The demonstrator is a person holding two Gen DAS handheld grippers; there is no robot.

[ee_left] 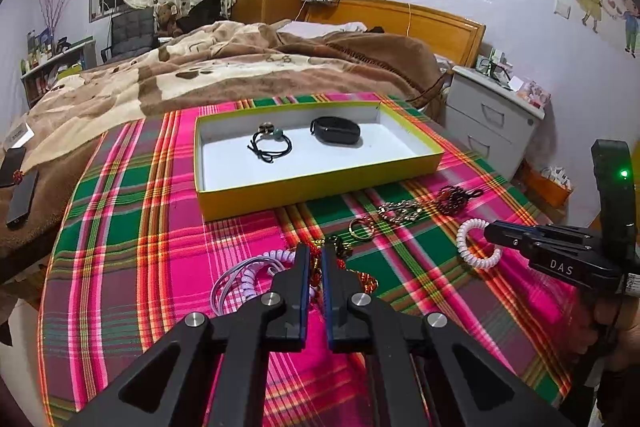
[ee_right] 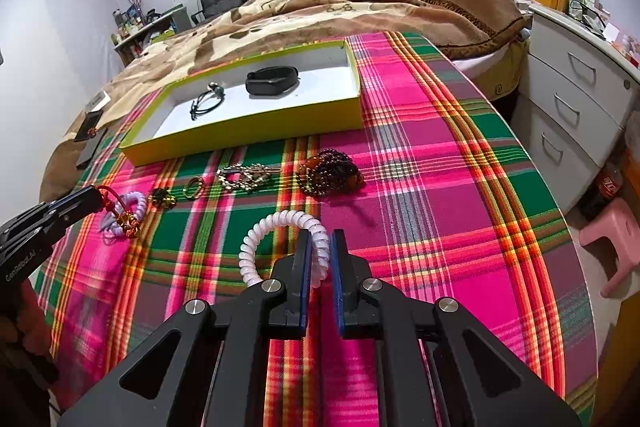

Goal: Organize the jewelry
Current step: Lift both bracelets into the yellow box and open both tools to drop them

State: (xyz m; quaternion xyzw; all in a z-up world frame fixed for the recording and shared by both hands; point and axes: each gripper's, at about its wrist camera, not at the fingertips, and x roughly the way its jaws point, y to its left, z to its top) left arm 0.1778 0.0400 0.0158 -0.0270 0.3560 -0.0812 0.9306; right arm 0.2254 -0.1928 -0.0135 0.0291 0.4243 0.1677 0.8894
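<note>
Nearby, both tools grip jewelry on the plaid desk

Right tool [ee_right: 320, 243] pinches a white spiral coil band [ee_right: 280, 223]; left tool [ee_left: 316, 259] clamps a red knotted cord charm [ee_right: 120, 211] beside a lilac coil [ee_left: 256, 275]. Beyond lie a gold ring [ee_right: 195, 187], metal chain [ee_right: 244, 177] and dark beads [ee_right: 332, 173], then the yellow-walled box [ee_right: 248, 131]

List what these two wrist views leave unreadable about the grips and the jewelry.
- Left wrist view: the left gripper hides most of the red cord charm; the pad contact is unseen.
- Right wrist view: the right gripper covers the near side of the white coil band.
- Both views: the small gold ring and dark charm are too small to identify.
</note>
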